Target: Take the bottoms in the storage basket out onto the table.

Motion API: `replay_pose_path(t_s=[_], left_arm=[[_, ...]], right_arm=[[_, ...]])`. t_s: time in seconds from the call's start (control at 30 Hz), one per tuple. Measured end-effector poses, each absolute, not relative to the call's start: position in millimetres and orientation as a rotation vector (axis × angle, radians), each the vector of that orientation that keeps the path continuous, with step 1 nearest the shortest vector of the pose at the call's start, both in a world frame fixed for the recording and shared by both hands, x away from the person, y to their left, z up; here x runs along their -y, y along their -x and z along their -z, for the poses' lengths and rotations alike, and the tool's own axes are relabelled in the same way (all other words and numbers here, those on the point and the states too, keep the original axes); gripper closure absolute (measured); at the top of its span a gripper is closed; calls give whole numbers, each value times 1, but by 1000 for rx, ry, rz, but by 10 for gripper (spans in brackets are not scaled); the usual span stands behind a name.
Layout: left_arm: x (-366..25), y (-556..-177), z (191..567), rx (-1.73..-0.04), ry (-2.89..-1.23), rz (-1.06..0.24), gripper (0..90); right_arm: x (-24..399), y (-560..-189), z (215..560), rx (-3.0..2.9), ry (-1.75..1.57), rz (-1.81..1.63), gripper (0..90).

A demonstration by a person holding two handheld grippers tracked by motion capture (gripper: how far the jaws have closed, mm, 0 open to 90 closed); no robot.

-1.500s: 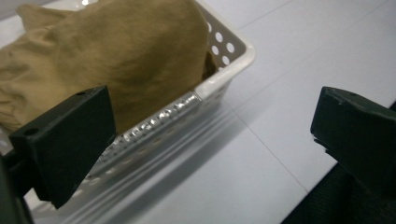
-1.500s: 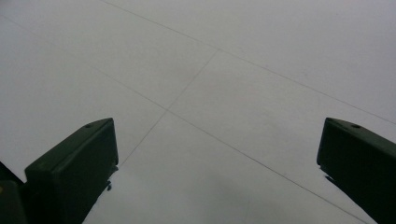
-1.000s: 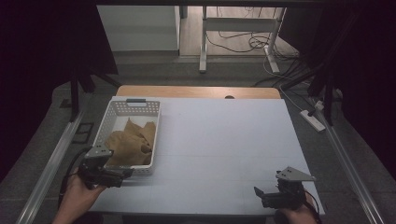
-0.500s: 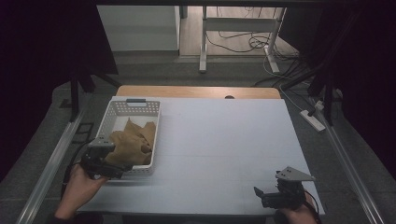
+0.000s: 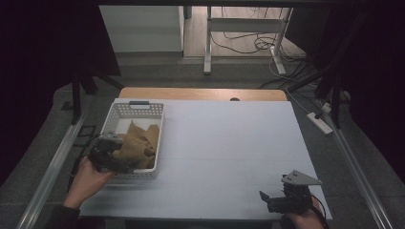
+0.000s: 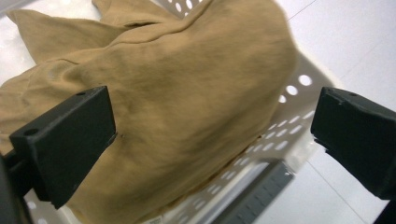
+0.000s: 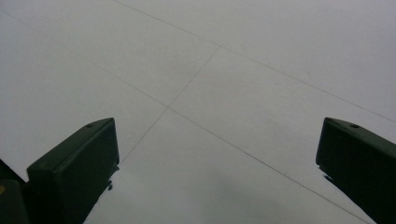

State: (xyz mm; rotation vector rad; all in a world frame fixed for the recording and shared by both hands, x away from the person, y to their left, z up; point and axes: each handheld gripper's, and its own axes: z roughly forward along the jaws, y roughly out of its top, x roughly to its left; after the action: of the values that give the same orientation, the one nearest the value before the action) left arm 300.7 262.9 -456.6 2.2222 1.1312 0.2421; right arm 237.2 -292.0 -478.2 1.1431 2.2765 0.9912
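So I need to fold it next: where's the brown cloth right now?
In the high view the brown cloth lies bunched inside the white basket at the table's left side, with the open left gripper right at its near end.

Two black, blocky jaws with small screw holes are seen on the left gripper [image 6: 210, 140]. A grey three-cornered plate is carried atop the black right gripper [image 5: 264, 197].
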Motion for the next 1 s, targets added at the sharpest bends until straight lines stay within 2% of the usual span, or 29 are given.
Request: replay_pose_path(t_s=[0.7, 1.0], left_arm=[[-257, -345, 472, -1125, -2379, -250, 0], [-254, -364, 480, -1138, -2473, -199, 0]], right_arm=[[292, -237, 478, -2284, -1140, -986, 0], [291, -237, 478, -2286, -1136, -985, 0]])
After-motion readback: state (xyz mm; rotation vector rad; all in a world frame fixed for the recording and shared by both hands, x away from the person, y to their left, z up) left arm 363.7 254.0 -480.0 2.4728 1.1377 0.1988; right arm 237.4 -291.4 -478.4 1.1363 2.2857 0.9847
